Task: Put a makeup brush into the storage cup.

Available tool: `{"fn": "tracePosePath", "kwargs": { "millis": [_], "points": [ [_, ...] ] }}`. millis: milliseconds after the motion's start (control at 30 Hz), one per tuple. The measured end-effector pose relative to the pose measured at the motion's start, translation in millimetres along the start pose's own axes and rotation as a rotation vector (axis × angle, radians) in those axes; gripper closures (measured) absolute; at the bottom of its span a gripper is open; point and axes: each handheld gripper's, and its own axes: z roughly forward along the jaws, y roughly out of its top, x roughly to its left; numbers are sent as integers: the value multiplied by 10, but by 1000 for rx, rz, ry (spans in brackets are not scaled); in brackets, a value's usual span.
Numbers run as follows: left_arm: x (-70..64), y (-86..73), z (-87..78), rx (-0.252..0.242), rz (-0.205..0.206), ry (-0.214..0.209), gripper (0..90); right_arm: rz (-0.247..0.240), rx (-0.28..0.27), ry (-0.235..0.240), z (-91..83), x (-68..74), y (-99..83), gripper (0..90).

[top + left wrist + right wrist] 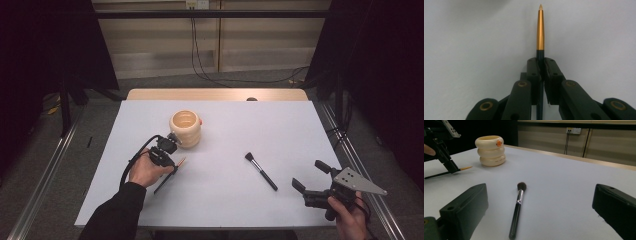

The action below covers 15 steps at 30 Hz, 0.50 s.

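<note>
My left gripper (171, 166) is shut on a thin brush (540, 30) with a gold ferrule, a pale pointed tip and a dark handle, held just above the white table (225, 200). In the right gripper view that thin brush (454, 171) lies almost level, left of a cream ribbed cup (490, 150). The cup (185, 128) stands just beyond the left gripper. A black makeup brush (261, 171) with a dark bristle head lies on the table centre-right. My right gripper (309, 176) is open at the front right, its jaws either side of the makeup brush (516, 210) but well short of it.
The table's wooden far edge (217, 94) shows beyond the white cover. Metal rails (40, 180) run along both sides of the table on the floor. Cables (200, 60) hang down the back wall.
</note>
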Motion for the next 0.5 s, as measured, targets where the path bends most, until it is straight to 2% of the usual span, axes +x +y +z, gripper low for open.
{"fn": "tracePosePath", "kwargs": {
  "millis": [100,200,233,500],
  "points": [
    [-11,-18,-35,-23,6,7,837,4,0,3,-6,-3,-1,2],
    [-27,-39,-71,-45,16,-7,837,5,0,4,-8,-2,-3,2],
    [-24,-53,-86,-62,2,-13,837,4,2,4,-8,-2,-3,2],
    [4,-128,-227,-160,-9,-45,838,0,4,4,-9,-2,-3,2]
  ]
}}
